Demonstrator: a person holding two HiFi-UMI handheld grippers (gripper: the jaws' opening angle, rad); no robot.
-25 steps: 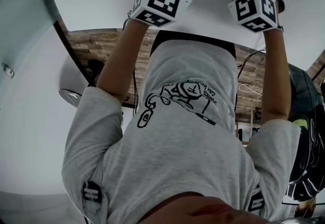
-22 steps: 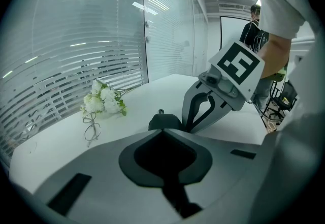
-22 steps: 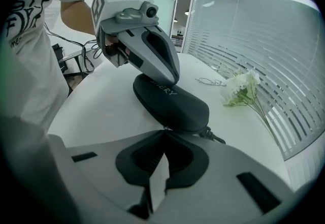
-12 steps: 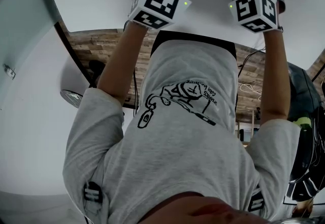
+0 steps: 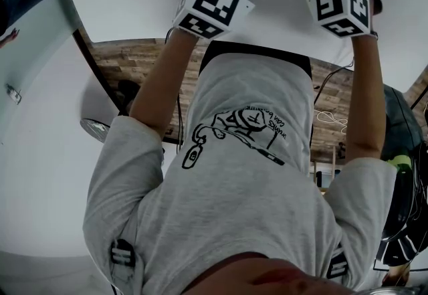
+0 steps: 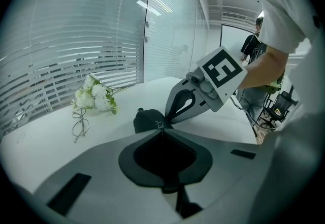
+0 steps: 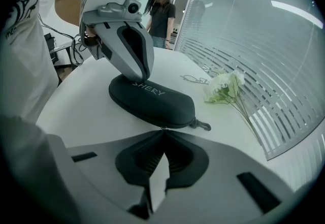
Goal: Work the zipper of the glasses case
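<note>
A black zip-up glasses case (image 7: pixel 152 98) marked "SHERY" lies on the round white table (image 7: pixel 86 101). My right gripper (image 7: pixel 163 129) is shut at the case's near seam, where a small metal zipper pull sits between its tips. A clip (image 7: pixel 201 126) sticks out of the case's right end. My left gripper (image 7: pixel 141 76) is shut and rests its tips on top of the case. In the left gripper view the case (image 6: pixel 146 119) lies just past the shut left gripper (image 6: pixel 162 130), and the right gripper (image 6: pixel 165 116) touches it. The head view cuts off both sets of jaws.
A pair of wire glasses (image 6: pixel 79 125) and a small bunch of white flowers (image 6: pixel 96 98) lie on the table beside a glass wall with blinds. A person (image 7: pixel 161 14) stands beyond the table's far edge. The table's rim runs close behind the case.
Both marker cubes sit slightly higher in the head view, the right one a little more. No change in either grip can be seen.
</note>
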